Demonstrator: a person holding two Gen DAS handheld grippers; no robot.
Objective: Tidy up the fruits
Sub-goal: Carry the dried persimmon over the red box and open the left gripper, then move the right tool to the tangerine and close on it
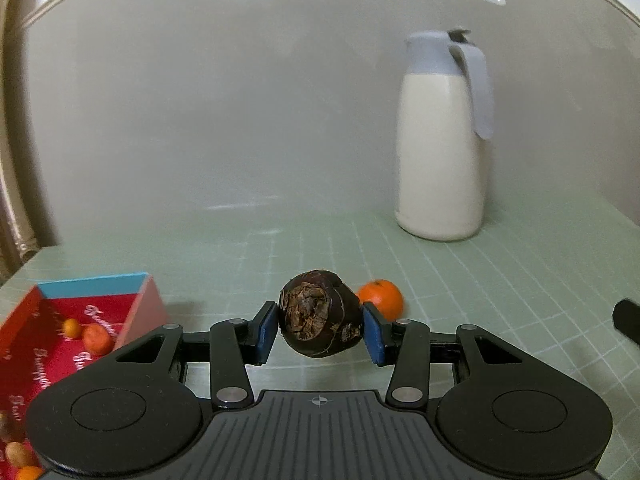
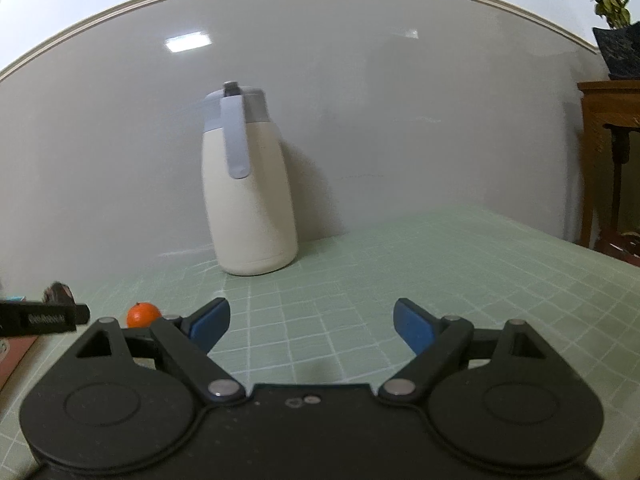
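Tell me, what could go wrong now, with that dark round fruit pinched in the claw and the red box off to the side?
1. The left gripper holds the dark fruit only by its rounded sides between two small blue pads, above the mat; it might slip out and roll.
2. The red box already holds small orange fruits; a hard drop could knock them about.
3. The loose orange lies just behind the gripper and could get nudged away.

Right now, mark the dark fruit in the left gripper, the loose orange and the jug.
dark fruit (image 1: pixel 320 314): left wrist view, middle of its wrinkled front face.
loose orange (image 1: pixel 382 298): left wrist view, visible front of its skin.
jug (image 2: pixel 250 200): right wrist view, cream body below the handle.
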